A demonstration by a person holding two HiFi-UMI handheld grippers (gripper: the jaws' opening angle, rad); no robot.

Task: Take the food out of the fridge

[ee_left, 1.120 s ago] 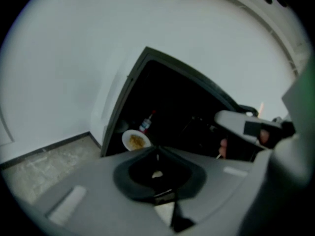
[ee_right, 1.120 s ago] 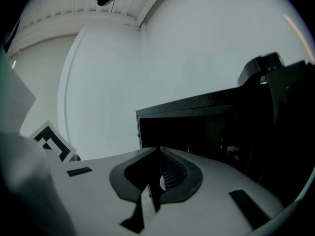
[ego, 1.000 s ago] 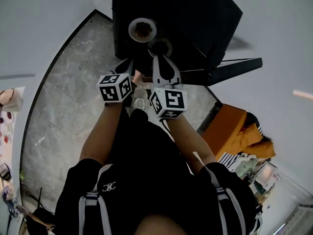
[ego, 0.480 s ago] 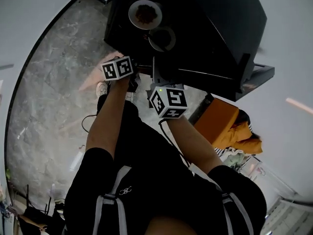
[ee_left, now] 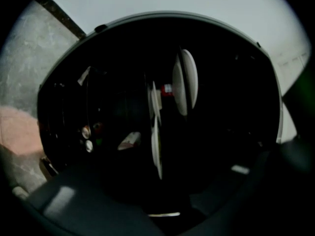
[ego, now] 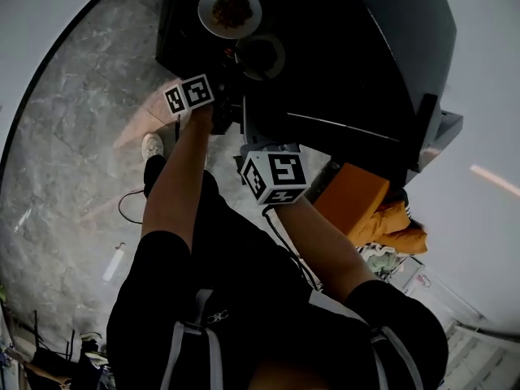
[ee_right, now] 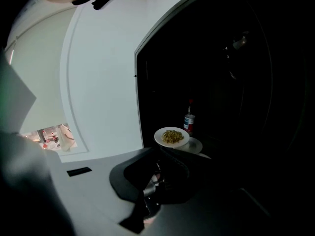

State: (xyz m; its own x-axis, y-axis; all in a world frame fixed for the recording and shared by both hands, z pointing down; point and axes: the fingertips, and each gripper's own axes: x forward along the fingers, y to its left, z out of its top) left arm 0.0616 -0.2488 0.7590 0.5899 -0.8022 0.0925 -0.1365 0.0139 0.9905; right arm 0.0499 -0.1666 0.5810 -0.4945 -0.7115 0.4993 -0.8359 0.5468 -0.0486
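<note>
A white plate of food (ego: 230,10) (ee_right: 172,136) sits on a dark shelf of the black fridge (ego: 357,47). Beside it is a second plate (ego: 262,55) (ee_right: 195,145), and behind it a small bottle (ee_right: 189,122). My left gripper (ee_left: 165,191), with its marker cube (ego: 188,96), points level at the fridge. Its jaws have just been opening and stand open with nothing between them. That view is rolled, so the plates (ee_left: 184,82) appear edge-on. My right gripper (ee_right: 160,156), with its cube (ego: 275,175), hangs lower and nearer to me, shut and empty, a little short of the plates.
The fridge door (ego: 431,128) stands swung out to the right. An orange bundle (ego: 361,201) lies on the floor below it. The marble floor (ego: 73,161) spreads to the left, with a shoe (ego: 151,145) and a thin cable (ego: 130,210) on it. A white wall (ee_right: 98,82) borders the fridge's left side.
Both grippers have sunk lower. The left one has gone forward past the right one toward the plates. My head has moved closer to the fridge.
</note>
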